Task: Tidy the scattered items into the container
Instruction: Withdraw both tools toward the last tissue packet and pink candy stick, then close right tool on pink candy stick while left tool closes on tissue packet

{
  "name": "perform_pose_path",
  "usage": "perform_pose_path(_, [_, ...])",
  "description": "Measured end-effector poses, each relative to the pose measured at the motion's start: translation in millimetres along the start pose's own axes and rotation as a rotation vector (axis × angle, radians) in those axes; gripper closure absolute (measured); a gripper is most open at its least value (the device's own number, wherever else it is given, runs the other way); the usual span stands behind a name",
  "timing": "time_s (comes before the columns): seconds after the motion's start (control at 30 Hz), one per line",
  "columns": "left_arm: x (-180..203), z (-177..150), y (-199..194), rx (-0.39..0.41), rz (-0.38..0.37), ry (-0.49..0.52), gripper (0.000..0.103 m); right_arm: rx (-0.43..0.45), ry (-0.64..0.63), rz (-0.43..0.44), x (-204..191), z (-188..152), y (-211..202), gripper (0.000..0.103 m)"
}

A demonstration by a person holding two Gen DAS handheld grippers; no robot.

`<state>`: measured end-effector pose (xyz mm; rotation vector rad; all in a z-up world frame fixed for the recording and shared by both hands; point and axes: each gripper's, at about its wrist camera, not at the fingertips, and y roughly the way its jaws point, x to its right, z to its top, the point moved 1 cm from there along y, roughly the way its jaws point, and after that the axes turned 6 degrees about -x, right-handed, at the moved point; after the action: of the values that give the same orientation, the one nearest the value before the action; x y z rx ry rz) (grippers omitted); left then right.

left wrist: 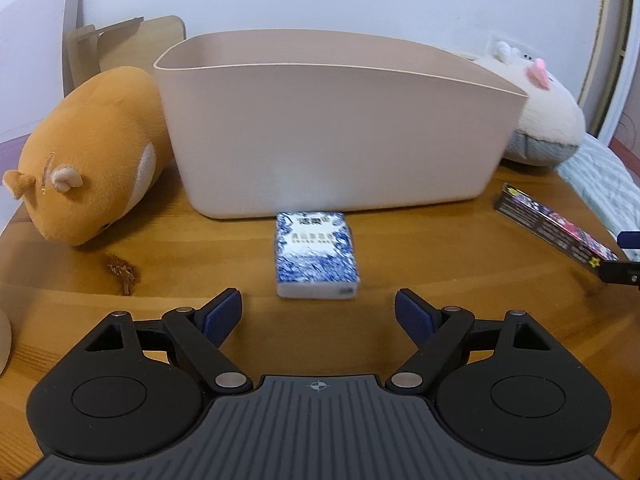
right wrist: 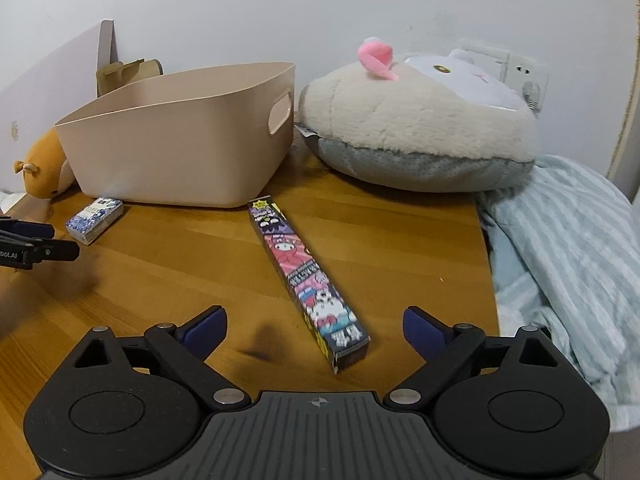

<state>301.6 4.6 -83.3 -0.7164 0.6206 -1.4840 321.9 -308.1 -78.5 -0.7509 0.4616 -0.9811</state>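
Both claws were seen wide apart w/ nothing held. The left gripper (left wrist: pixel 318 312) was aimed at the tissue pack (left wrist: pixel 316 256), which lay flat on the table (left wrist: pixel 160 264) just in front of the bin (left wrist: pixel 332 136), its far end near or touching the bin wall. The right gripper (right wrist: pixel 314 330) stood over the near end of the long box (right wrist: pixel 306 280), which lay at a slant on the table, its far end close to the bin; the box end sat between the pads but was not touched. The bin's inside couldn't be seen, so contents couldn't be told.

Step judged: approach to pick, one item per claw. For the pack, the pads would best be centred across its short width and lowered till they straddled it, then closed. For the box, the wrist would prob. need a roll to square the pads w/ its long sides; a grip nearer the middle would limit droop. The two plush toys (left wrist: pixel 88 152) (right wrist: pixel 416 128) beside the bin should be avoided.
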Motion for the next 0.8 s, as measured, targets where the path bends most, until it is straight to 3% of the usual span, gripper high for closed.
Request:
perform_pose_path(0.1, [-1.7,3.6,5.0,-0.002,0.003,0.001,0.018,-0.013,-0.018,0.009,-0.4,6.4,9.7,0.017])
perform_pose_path(0.33, [-4.4,13.8,17.1,-0.005,0.011,-0.005,0.018,-0.029,-0.040,0.032,-4.6,17.4,28.5,0.019])
perform_pose_path(0.53, [-1.2,19.9,25.2,0.012,0.036,0.000,0.019,-0.049,-0.051,0.035,-6.8,23.8,41.0,0.027])
perform_pose_path(0.6, [0.5,20.8,26.3,0.018,0.040,0.007,0.024,-0.060,-0.051,0.042,-7.0,24.6,44.8,0.034])
perform_pose_path(0.73, [4.9,20.3,27.1,0.038,0.047,0.049,0.046,-0.057,-0.055,0.040,-7.6,25.3,47.5,0.038])
perform_pose_path(0.8, [4.4,21.0,26.7,0.041,0.045,0.049,0.052,-0.055,-0.050,0.041,-6.5,25.8,47.7,0.048])
